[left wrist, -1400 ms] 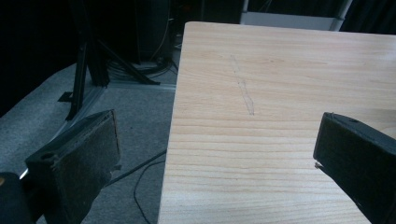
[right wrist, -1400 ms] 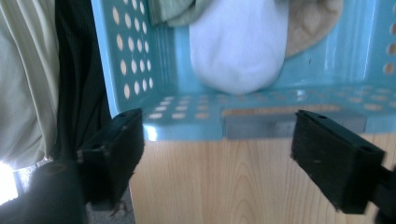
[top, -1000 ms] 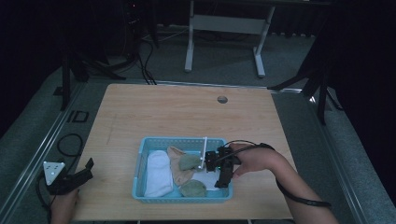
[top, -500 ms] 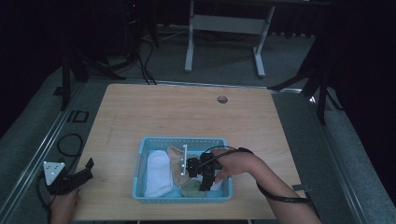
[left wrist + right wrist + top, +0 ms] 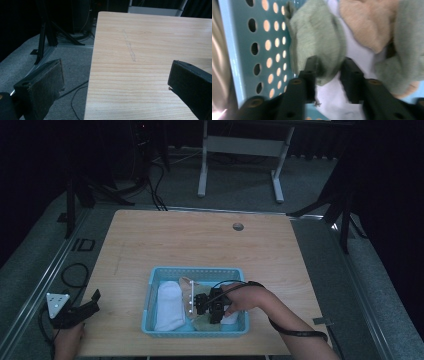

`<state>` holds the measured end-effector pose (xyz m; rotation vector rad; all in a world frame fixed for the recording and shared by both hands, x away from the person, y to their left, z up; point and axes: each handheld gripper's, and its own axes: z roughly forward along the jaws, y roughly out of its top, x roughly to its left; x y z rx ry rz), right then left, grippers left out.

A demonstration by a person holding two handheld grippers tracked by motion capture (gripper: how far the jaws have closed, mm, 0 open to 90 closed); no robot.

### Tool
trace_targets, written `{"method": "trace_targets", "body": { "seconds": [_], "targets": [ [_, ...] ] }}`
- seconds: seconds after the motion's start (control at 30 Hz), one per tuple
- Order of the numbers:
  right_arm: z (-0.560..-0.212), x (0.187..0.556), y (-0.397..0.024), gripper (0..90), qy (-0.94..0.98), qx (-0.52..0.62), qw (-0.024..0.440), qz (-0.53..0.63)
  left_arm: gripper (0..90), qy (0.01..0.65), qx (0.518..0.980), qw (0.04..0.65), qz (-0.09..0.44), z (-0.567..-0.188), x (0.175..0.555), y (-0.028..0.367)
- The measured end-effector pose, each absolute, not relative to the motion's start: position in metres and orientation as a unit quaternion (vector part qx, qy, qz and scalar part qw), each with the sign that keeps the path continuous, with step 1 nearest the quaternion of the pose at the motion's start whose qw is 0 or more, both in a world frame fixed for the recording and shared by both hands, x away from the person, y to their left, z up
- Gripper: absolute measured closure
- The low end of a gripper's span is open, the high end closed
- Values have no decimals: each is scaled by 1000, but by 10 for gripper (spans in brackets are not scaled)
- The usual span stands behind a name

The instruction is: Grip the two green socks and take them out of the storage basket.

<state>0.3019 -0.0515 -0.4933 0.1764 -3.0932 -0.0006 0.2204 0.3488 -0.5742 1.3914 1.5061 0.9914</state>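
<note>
Green knitted cloth (image 5: 317,42) lies inside the blue perforated basket (image 5: 150,292), against its wall with the round holes. In the right gripper view the right claw (image 5: 329,65) has its 2 black jaws around the lower edge of this green cloth; the jaws are close to each other but a gap remains, and it cannot be told if they already press the fabric. Next to the green cloth are a peach cloth (image 5: 368,22) and a second greenish piece (image 5: 404,50), with white fabric (image 5: 332,100) under them. The picture there is blurred.

In the high view the right hand (image 5: 245,297) reaches into the near right part of the basket, and a folded white cloth (image 5: 169,305) lies in the basket's left part. The basket stands on the near middle of the wooden bench (image 5: 200,245).

The left claw (image 5: 95,296) rests at the near left corner of the bench, well apart from the basket, with the left hand (image 5: 67,337) behind it. In the left gripper view its 2 jaws stand wide apart with nothing between them, above the bench edge and the grey floor (image 5: 50,65).
</note>
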Motion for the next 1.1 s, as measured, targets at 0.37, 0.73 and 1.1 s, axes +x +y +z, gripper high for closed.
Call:
{"method": "trace_targets", "body": {
  "seconds": [0.37,0.73,1.1],
  "targets": [
    [-468,301,-53,807,-998,60,-1,-24,7,602,554,418,394,-574,221,349],
    [-429,309,-66,809,-997,43,-35,-46,7,604,553,417,394,-574,221,349],
    [-384,322,-94,808,-995,6,-77,-69,7,604,553,417,394,-574,221,349]
  ]
}}
